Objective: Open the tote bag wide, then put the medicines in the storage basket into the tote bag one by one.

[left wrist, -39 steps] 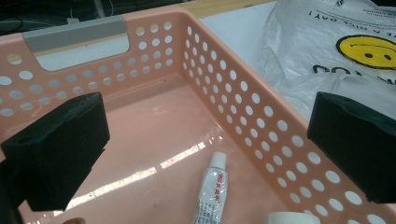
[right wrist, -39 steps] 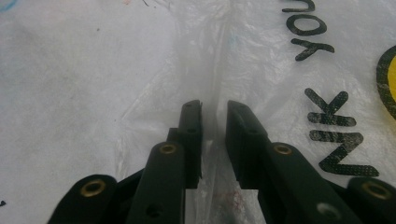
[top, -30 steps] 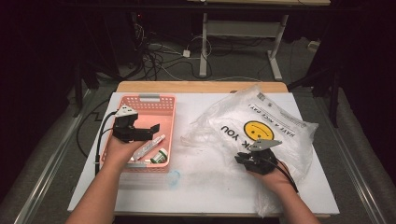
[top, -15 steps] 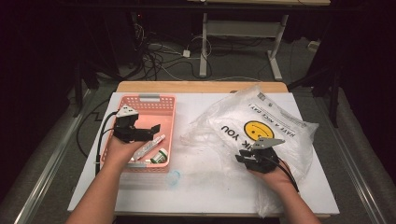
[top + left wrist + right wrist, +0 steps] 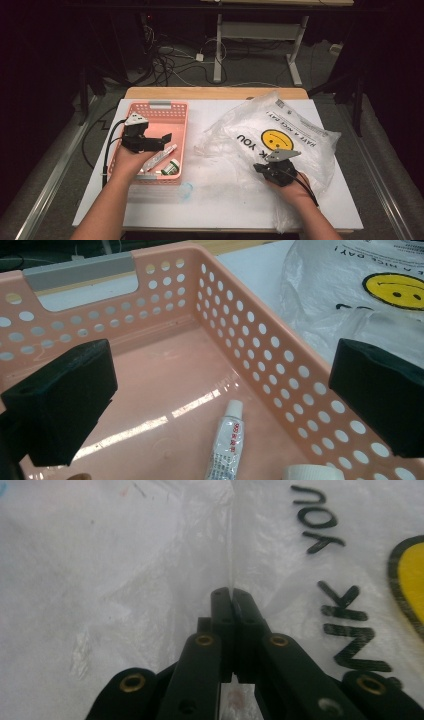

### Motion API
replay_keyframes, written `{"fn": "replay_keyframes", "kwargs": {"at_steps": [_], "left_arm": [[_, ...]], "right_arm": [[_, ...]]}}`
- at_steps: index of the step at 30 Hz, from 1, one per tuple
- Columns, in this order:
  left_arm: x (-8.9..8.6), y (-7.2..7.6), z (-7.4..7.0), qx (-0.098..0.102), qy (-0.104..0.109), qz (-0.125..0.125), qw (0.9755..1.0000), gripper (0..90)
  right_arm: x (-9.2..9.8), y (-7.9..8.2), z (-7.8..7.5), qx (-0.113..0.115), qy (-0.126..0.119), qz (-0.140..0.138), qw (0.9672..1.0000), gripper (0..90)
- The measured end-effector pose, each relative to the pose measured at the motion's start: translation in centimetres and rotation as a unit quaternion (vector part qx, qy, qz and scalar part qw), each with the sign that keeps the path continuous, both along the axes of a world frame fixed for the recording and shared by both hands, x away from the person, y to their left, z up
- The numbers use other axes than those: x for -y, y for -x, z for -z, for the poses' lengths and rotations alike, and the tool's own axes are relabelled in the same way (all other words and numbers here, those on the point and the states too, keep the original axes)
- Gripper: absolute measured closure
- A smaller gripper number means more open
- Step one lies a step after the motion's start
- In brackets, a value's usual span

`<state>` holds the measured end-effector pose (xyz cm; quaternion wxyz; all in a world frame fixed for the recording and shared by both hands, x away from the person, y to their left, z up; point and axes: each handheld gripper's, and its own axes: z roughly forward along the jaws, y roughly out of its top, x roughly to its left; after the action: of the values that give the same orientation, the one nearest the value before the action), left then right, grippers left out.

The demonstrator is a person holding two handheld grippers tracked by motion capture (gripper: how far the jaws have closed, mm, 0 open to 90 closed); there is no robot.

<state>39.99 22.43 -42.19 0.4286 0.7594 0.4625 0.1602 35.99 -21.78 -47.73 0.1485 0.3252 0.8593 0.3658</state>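
Right gripper (image 5: 261, 167) jaws just closing, now pinched on fold of plastic bag (image 5: 280, 135), bag spread over table's right half. Left gripper (image 5: 159, 140) jaws apart above pink basket (image 5: 165, 107); tube (image 5: 226, 440) lies inside, clear floor beyond.

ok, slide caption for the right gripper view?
Right gripper pinching a fold of the plastic bag.

The picture's lower edge is cutting off the white printed tube (image 5: 226, 445) and the white round cap (image 5: 312, 472) inside the pink perforated plastic basket (image 5: 240, 325).
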Motion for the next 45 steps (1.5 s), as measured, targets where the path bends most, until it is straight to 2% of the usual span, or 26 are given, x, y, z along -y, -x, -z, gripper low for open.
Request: {"fn": "replay_keyframes", "kwargs": {"at_steps": [5, 14, 22, 25, 28, 33, 37, 40, 42, 45], "left_arm": [[0.0, 0.0, 0.0, 0.0, 0.0, 0.001, 1.0, 0.0], [0.0, 0.1, 0.1, -0.002, -0.002, 0.004, 1.0, 0.0], [0.0, -0.1, 0.0, -0.005, 0.0, 0.012, 0.9999, 0.0], [-0.4, 0.0, -0.3, -0.001, 0.011, 0.009, 0.9999, 0.0], [-0.6, 0.0, -0.4, -0.002, 0.004, 0.007, 1.0, 0.0], [-1.1, -0.3, -0.3, -0.019, -0.005, 0.003, 0.9998, 0.9], [-1.4, -0.5, -0.4, -0.039, 0.007, 0.016, 0.9991, 6.5], [-1.3, -0.6, -0.7, -0.046, -0.007, 0.027, 0.9985, 12.4], [-1.0, -0.7, -0.7, -0.053, -0.016, 0.033, 0.9979, 14.4], [-0.3, -1.2, -0.6, -0.082, -0.044, 0.045, 0.9947, 17.9]], "right_arm": [[1.1, 0.3, -1.5, 0.029, -0.043, 0.01, 0.9986, 90.0], [2.0, 1.1, -3.9, 0.082, -0.079, 0.024, 0.9931, 90.0], [2.1, 1.5, -5.2, 0.099, -0.1, 0.024, 0.9898, 90.0], [2.0, 1.6, -6.0, 0.107, -0.108, 0.025, 0.9881, 90.0], [2.0, 1.5, -6.6, 0.115, -0.115, 0.029, 0.9863, 90.0], [1.6, 0.6, -7.3, 0.114, -0.134, 0.035, 0.9838, 90.0], [0.9, 0.7, -7.8, 0.127, -0.159, 0.033, 0.9786, 90.0], [0.4, 0.9, -7.8, 0.132, -0.149, 0.023, 0.9797, 90.0], [0.3, 1.0, -7.7, 0.127, -0.151, 0.02, 0.9801, 90.0], [0.3, 1.1, -7.6, 0.126, -0.149, 0.018, 0.9805, 90.0]]}}
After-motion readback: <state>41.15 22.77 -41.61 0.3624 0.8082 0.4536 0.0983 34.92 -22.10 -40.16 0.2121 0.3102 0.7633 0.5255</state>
